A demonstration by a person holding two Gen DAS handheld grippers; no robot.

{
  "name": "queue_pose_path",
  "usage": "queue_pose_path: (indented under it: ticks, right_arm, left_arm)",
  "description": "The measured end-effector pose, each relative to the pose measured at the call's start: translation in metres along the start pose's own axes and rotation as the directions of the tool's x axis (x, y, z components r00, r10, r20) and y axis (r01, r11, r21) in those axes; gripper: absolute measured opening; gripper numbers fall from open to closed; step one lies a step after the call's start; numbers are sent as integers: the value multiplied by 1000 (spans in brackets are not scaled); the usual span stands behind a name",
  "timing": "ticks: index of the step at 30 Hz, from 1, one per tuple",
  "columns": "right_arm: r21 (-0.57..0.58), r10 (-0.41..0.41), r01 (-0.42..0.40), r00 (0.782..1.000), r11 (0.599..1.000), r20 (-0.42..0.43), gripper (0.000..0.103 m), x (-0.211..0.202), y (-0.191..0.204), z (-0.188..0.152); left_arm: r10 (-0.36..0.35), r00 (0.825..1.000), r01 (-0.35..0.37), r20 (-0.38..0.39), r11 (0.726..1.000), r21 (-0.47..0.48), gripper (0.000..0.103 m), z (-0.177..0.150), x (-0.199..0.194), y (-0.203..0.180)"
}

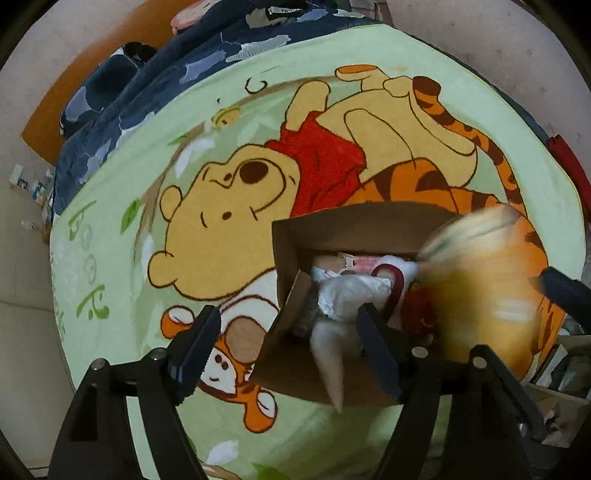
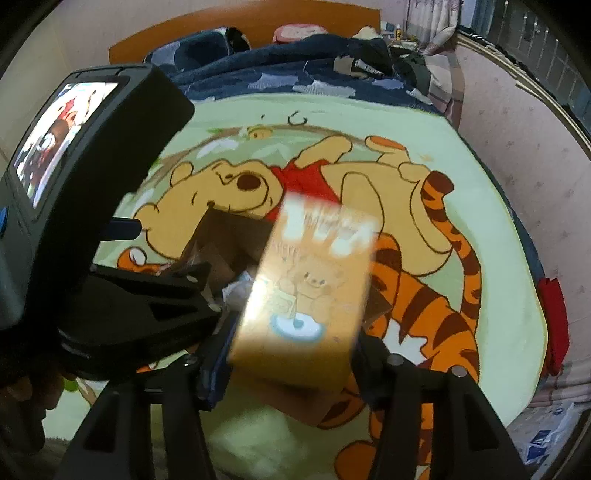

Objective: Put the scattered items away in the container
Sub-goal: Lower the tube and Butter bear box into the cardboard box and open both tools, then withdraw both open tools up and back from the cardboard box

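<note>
An open cardboard box (image 1: 291, 243) stands on a Winnie-the-Pooh blanket (image 1: 221, 221) on a bed. It holds white plastic bags (image 1: 347, 295), a pink packet and red items. My left gripper (image 1: 291, 347) is open and empty, its fingers straddling the box's near left corner. My right gripper (image 2: 288, 354) is shut on an orange snack box (image 2: 310, 288), blurred, held over the cardboard box (image 2: 225, 236). That orange box also shows in the left wrist view (image 1: 484, 295) at the box's right side.
A dark blue patterned quilt (image 1: 155, 85) lies at the far end of the bed by an orange headboard (image 2: 258, 22). A red cloth (image 2: 554, 325) hangs at the bed's right edge. Clutter (image 1: 561, 373) sits on the floor at right. The left gripper's camera body (image 2: 74, 177) fills the left.
</note>
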State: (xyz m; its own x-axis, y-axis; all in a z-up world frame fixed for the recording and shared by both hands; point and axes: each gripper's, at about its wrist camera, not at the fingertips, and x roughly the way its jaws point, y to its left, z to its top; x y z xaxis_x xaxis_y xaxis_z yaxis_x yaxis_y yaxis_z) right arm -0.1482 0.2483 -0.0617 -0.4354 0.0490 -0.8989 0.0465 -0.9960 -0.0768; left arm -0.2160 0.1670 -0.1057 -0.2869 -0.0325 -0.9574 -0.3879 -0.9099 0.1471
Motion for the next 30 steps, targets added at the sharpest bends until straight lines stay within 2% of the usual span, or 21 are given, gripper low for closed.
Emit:
queue_pose_path:
  ticks: [8,30]
  right_arm:
    - [19,2,-2,1000,1000,19,69,-4,-3,0]
    - [41,-20,18,998,999,59,69,-35,-7,-14]
  left_arm:
    - [12,1000,-12,-4,1000,-24,81,-1,-2,6]
    - [-18,999,20,26,998,-66,81,-23,-37,8]
